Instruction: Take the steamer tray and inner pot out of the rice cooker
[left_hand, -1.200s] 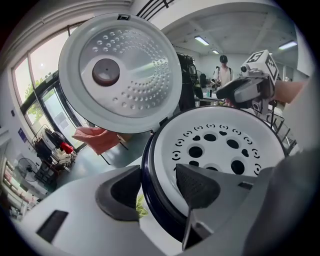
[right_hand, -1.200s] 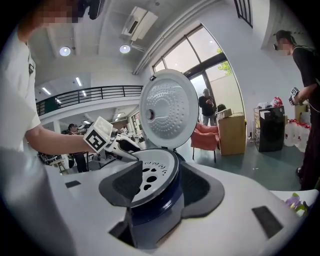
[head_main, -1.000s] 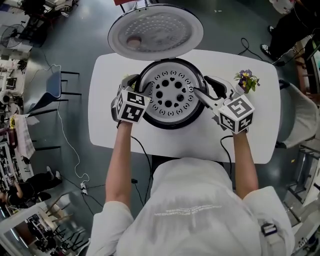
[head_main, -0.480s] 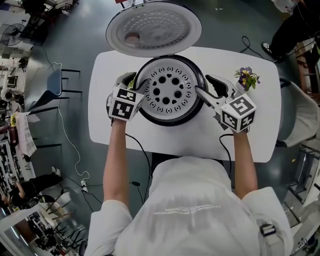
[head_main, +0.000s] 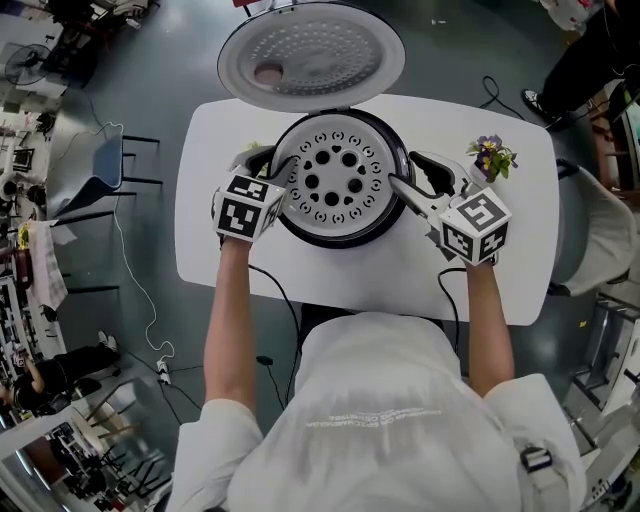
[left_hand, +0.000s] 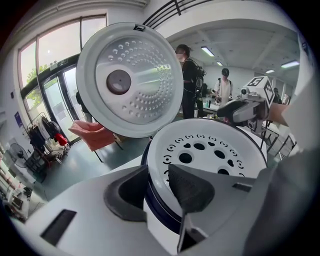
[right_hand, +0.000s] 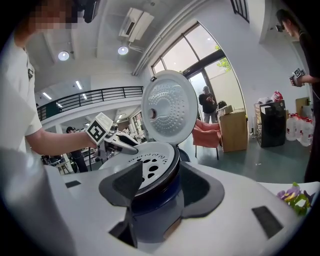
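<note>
Support surface: one white table (head_main: 400, 285) with rounded corners. Two items stand directly on it. The rice cooker (head_main: 343, 243), lid raised, sits mid-table. The fingers (head_main: 412, 195) of the right gripper (head_main: 408, 172) straddle its wall. A small bunch of flowers (head_main: 490, 158) stands just outside the outer finger, apart from the cooker.

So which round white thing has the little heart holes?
The steamer tray lying flat in the rice cooker. The open lid behind it has only tiny dimples and one round spot.
</note>
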